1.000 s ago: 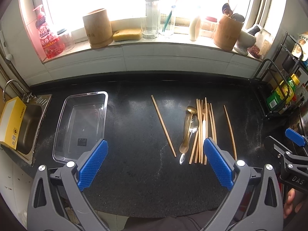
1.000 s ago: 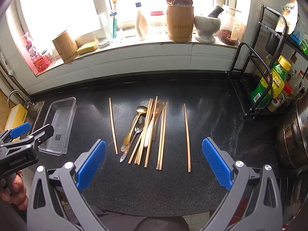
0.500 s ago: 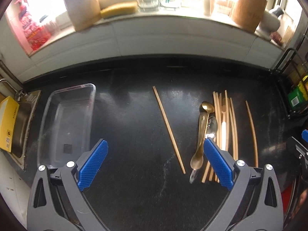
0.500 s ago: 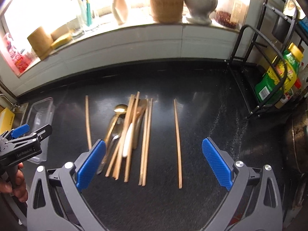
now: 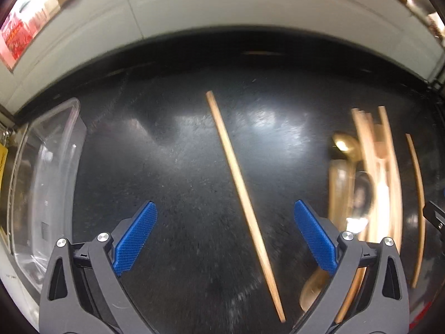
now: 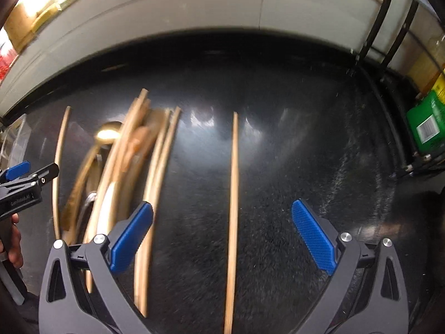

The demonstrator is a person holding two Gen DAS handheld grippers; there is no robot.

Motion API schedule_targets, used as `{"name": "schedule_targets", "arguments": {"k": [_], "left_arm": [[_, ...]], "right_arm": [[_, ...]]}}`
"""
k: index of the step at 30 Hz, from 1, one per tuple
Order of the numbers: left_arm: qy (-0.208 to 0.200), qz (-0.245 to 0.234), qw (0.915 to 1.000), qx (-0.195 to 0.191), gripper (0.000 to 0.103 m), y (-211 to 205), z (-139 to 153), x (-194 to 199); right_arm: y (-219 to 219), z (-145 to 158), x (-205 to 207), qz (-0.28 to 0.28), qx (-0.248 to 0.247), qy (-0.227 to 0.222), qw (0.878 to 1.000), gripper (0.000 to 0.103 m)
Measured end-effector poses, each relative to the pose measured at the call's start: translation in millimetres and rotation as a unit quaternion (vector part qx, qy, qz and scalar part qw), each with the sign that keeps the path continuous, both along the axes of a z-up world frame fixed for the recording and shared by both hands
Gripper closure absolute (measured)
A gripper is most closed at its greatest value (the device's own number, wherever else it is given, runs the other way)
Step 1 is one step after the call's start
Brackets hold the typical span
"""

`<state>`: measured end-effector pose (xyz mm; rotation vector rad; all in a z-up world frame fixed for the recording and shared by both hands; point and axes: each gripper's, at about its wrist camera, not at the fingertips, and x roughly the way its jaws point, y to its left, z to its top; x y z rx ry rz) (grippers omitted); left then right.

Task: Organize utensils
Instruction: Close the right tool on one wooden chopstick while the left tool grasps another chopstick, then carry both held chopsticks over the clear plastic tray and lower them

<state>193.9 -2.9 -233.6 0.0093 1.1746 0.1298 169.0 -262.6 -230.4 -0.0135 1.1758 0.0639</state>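
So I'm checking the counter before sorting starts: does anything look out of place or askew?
Two chopsticks lie apart from the main heap: one slanted chopstick between the heap and the clear tray, and one straight chopstick on its other side. No spill or damage shows, though both views are blurred.

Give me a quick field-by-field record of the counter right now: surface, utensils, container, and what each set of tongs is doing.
surface: black counter
left tongs: open, empty, straddling a lone chopstick
right tongs: open, empty, straddling another single chopstick
pile: chopsticks and spoons lying together between the two lone sticks
container: clear plastic tray at the counter's left, nothing visible inside
image quality: motion blur, pile count unclear
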Motion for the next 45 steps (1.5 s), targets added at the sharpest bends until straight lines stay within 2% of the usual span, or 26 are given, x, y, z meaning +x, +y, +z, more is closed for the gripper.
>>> {"name": "schedule_targets", "arguments": {"k": [5, 8, 15, 20, 21, 23, 24, 25, 26, 27, 28, 39, 42, 45], "left_arm": [[-0.013, 0.022, 0.9997, -0.008, 0.007, 4, -16, 6], [-0.032, 0.017, 0.9993, -0.004, 0.006, 3, -16, 1], [-0.057, 0.017, 0.9981, -0.014, 0.006, -4, -22, -3], [-0.057, 0.017, 0.9981, -0.016, 0.006, -6, -23, -9], [-0.057, 0.017, 0.9981, -0.016, 0.007, -6, -23, -10], [-0.060, 0.010, 0.9980, -0.017, 0.015, -9, -21, -12], [-0.064, 0.002, 0.9978, -0.016, 0.028, -12, -20, -13], [-0.068, -0.008, 0.9975, -0.014, 0.050, -17, -17, -14], [-0.072, -0.021, 0.9972, -0.011, 0.066, -23, -14, -15], [-0.070, -0.029, 0.9971, -0.004, 0.091, -27, -13, -14], [-0.066, -0.034, 0.9973, -0.001, 0.096, -29, -13, -14], [-0.053, -0.037, 0.9979, -0.003, 0.098, -23, -7, -6], [-0.068, -0.033, 0.9971, -0.002, 0.098, -18, 11, -6], [-0.100, -0.031, 0.9945, 0.004, 0.097, -12, 37, -13]], "right_arm": [[-7, -22, 8, -0.005, 0.002, 0.020, 1.000, 0.009], [-8, -30, 10, -0.005, -0.004, 0.025, 1.000, 0.010], [-4, -36, 3, -0.001, -0.013, 0.014, 1.000, 0.011], [-2, -31, -11, 0.000, -0.010, 0.007, 1.000, 0.021], [-1, -30, -11, 0.001, -0.010, 0.006, 1.000, 0.026], [3, -26, -14, 0.007, -0.009, 0.002, 1.000, 0.039], [5, -24, -14, 0.007, -0.010, 0.000, 1.000, 0.055], [7, -22, -15, 0.009, -0.007, -0.004, 1.000, 0.072], [9, -20, -15, 0.009, -0.005, -0.006, 1.000, 0.095], [10, -18, -16, 0.008, -0.001, -0.003, 1.000, 0.095], [7, -14, -18, 0.007, 0.002, -0.002, 1.000, 0.095], [3, -10, -10, 0.007, 0.003, 0.002, 1.000, 0.096], [5, 7, -8, 0.008, 0.005, -0.018, 1.000, 0.096], [13, 36, -11, 0.016, 0.013, -0.051, 0.998, 0.096]]}}
